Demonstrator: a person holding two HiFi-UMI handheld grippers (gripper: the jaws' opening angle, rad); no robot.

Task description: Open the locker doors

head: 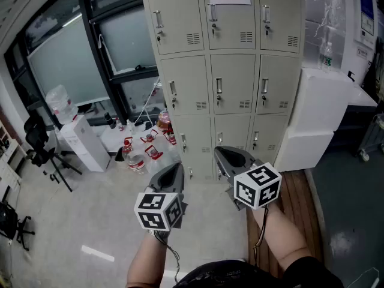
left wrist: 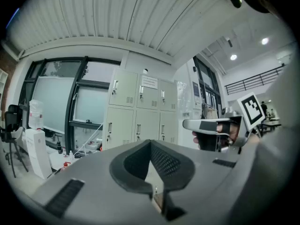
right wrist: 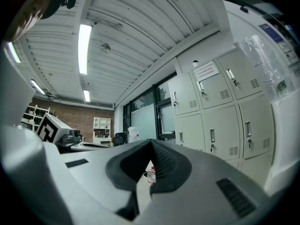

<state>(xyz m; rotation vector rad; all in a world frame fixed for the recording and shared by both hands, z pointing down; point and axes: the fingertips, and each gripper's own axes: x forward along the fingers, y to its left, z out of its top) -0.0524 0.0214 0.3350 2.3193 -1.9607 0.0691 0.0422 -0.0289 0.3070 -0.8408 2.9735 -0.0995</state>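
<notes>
Nearest in the head view, the left gripper (head: 177,167) and the right gripper (head: 219,152) are held side by side, both pointing roughly level at the locker (head: 231,77) ahead. Each gripper's own view shows its jaws brought together at the tips with nothing between them, so neither hand holds anything.

Beyond the tips there is bare floor; neither gripper touches the locker, which stands apart from both. The right gripper reaches slightly further forward and lines up with the middle column, and its tip sits just below the bottom middle handle (head: 220,138) in the head view. The left gripper hangs back a little and faces the left column, nearer the bottom left handle (head: 183,141). To its left, water bottles (head: 137,161) stand on the floor beside the locker.

Every door in view is flush and shut, so the task looks unstarted. The handles are slim bars with their long axis upright, each set near the left edge of its door, which suggests the doors hinge on the right. The right hand is probably better placed to go first, and its jaws would need to part before they can catch a bar.
</notes>
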